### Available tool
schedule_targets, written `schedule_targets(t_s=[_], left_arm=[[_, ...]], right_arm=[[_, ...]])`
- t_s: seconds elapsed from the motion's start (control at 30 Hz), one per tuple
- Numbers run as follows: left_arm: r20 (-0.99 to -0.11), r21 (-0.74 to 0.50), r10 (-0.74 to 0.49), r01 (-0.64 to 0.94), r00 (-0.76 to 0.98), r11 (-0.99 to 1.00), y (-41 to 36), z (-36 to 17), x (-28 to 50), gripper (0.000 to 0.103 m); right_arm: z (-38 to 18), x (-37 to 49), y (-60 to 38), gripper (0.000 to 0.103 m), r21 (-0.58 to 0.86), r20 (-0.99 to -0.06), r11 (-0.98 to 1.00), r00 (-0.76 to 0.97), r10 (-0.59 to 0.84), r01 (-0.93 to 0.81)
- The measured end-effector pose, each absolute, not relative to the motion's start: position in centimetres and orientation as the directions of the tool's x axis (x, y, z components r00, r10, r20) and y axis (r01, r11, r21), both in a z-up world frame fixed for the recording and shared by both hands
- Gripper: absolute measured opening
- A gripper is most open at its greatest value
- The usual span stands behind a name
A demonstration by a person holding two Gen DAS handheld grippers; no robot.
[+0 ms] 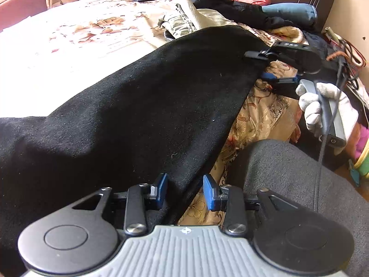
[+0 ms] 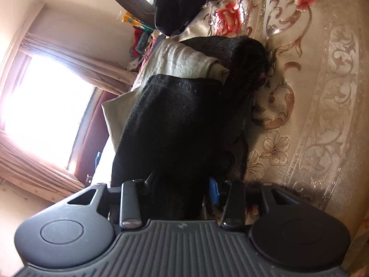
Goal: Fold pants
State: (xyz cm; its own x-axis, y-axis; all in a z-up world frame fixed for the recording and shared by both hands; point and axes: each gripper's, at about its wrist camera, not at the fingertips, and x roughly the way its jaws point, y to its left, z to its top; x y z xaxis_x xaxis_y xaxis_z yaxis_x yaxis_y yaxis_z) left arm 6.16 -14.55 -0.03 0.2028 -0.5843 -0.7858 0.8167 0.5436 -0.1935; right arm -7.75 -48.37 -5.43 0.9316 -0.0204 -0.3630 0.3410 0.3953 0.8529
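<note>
Black fleece pants [image 1: 129, 106] stretch across the floral bedspread [image 1: 69, 34], running from the near left to the far right. The left gripper [image 1: 185, 190] stands spread, its blue pads [image 1: 209, 190] apart on either side of the cloth's near edge without pinching it. At the far right, the right gripper [image 1: 260, 65], held by a white-gloved hand [image 1: 322, 106], is clamped on the pants' far end; a pile of clothes [image 1: 230, 7] lies beyond
</note>
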Motion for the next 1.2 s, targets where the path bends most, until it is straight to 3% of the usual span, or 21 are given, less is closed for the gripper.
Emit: schedule_targets(t_s=[0.07, 0.17, 0.33, 0.6, 0.77, 0.83, 0.93, 1.0, 1.1, 1.2], left_arm=[[-0.786, -0.192, -0.583, 0.816, 0.205, 0.546, -14.9, -0.2, 6.4, 0.046], [-0.79, -0.183, -0.577, 0.819, 0.206, 0.543, -15.5, -0.2, 6.3, 0.047], [-0.799, -0.154, -0.564, 0.835, 0.21, 0.528, -15.5, 0.1, 6.0, 0.048], [-0.796, -0.164, -0.57, 0.834, 0.203, 0.526, -15.3, -0.1, 6.1, 0.049], [-0.798, -0.16, -0.565, 0.831, 0.208, 0.532, -15.5, -0.2, 6.0, 0.049], [-0.8, -0.156, -0.561, 0.831, 0.21, 0.533, -15.6, -0.2, 5.9, 0.05], [-0.805, -0.154, -0.556, 0.833, 0.205, 0.531, -15.7, -0.2, 6.0, 0.05], [-0.808, -0.154, -0.554, 0.834, 0.202, 0.529, -15.8, -0.2, 6.1, 0.05], [-0.81, -0.143, -0.548, 0.837, 0.208, 0.529, -16.0, -0.2, 6.0, 0.051], [-0.805, -0.137, -0.548, 0.829, 0.225, 0.542, -15.8, -0.1, 5.8, 0.051]], right_arm=[[-5.7, -8.0, -48.2, 0.041, 0.874, -0.301, 0.388, 0.953, -0.04, 0.292], [-6.0, -7.5, -48.2, 0.032, 0.883, -0.283, 0.377, 0.958, -0.05, 0.281], [-4.9, -7.7, -47.3, 0.032, 0.863, -0.263, 0.43, 0.963, -0.063, 0.264], [-3.1, -9.1, -48.0, 0.032, 0.793, -0.292, 0.535, 0.952, -0.088, 0.292], [-5.4, -6.9, -49.7, 0.034, 0.831, -0.336, 0.458, 0.941, -0.039, 0.316], [-5.4, -7.1, -49.4, 0.033, 0.85, -0.307, 0.438, 0.951, -0.039, 0.292], [-3.4, -8.2, -47.9, 0.019, 0.84, -0.218, 0.498, 0.974, -0.059, 0.218], [-3.0, -8.1, -47.7, 0.019, 0.827, -0.195, 0.525, 0.978, -0.072, 0.204], [-4.7, -6.1, -48.8, 0.022, 0.825, -0.293, 0.49, 0.955, -0.053, 0.28], [-5.3, -5.4, -49.5, 0.02, 0.853, -0.288, 0.444, 0.957, -0.038, 0.275]])
